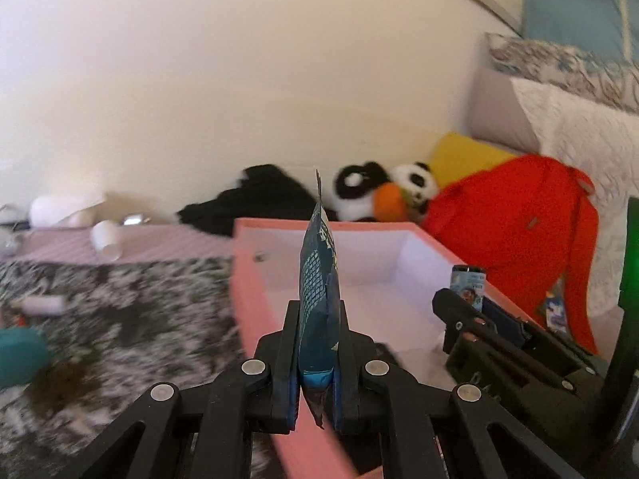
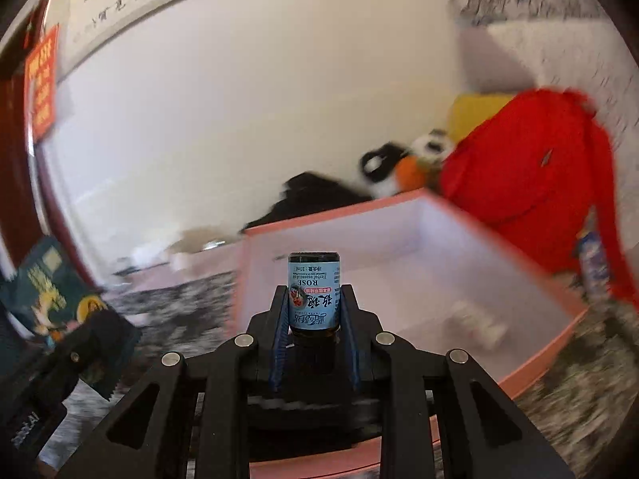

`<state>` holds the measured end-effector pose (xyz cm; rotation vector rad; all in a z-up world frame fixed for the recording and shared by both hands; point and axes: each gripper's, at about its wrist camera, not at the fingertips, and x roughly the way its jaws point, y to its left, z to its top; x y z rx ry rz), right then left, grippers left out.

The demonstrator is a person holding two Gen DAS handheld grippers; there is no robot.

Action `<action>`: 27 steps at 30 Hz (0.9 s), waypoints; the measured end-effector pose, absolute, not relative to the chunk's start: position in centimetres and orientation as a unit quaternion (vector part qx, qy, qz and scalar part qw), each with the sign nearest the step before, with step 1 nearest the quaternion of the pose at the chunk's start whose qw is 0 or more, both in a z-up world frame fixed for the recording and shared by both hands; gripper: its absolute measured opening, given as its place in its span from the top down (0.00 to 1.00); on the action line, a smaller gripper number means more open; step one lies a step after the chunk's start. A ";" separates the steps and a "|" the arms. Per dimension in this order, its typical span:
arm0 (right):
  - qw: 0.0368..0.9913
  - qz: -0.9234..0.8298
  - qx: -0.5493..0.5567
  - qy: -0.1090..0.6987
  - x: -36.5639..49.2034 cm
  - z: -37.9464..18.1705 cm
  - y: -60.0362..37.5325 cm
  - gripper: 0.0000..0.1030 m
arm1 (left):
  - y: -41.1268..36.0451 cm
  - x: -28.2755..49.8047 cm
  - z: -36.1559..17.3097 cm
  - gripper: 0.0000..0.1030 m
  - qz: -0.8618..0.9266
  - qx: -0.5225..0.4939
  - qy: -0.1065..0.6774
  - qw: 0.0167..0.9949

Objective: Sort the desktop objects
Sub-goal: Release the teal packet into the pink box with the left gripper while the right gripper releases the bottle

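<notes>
- One left gripper (image 1: 317,343), its two jaws closed tight on one dark blue foil packet (image 1: 319,279) that stands edge-on and upright between the pads.
- One right gripper (image 2: 313,319), clamped on one small dark glass bottle (image 2: 314,295) with a pale blue "ROSE" label; the label reads upside down, and the bottle's flat end points away from the camera.
- One pink box (image 1: 247,279) with a white inside, open at the top, lies just beyond both grippers — the packet and the bottle are both held in the air at its near edge.
- In the right wrist view one small pale object (image 2: 477,323) lies on the box floor near the right wall; it is too blurred to name.
- Beyond the box, against the wall: one black-and-white plush with an orange beak (image 1: 365,195), one panda plush (image 1: 415,183), one red bag (image 1: 515,231), one yellow cushion (image 1: 463,155).
- To the left, on a mottled black-and-white cover (image 1: 131,311): one white cup (image 1: 104,239) on its side and one teal object (image 1: 20,357) at the frame edge.
</notes>
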<state>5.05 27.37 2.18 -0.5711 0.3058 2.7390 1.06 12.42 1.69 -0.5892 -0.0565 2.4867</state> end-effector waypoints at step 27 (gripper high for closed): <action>0.227 0.949 -0.193 0.098 8.0 1.3 33.8 0.01 | 20.5 2.4 -2.2 0.00 0.931 -0.230 0.072 0.273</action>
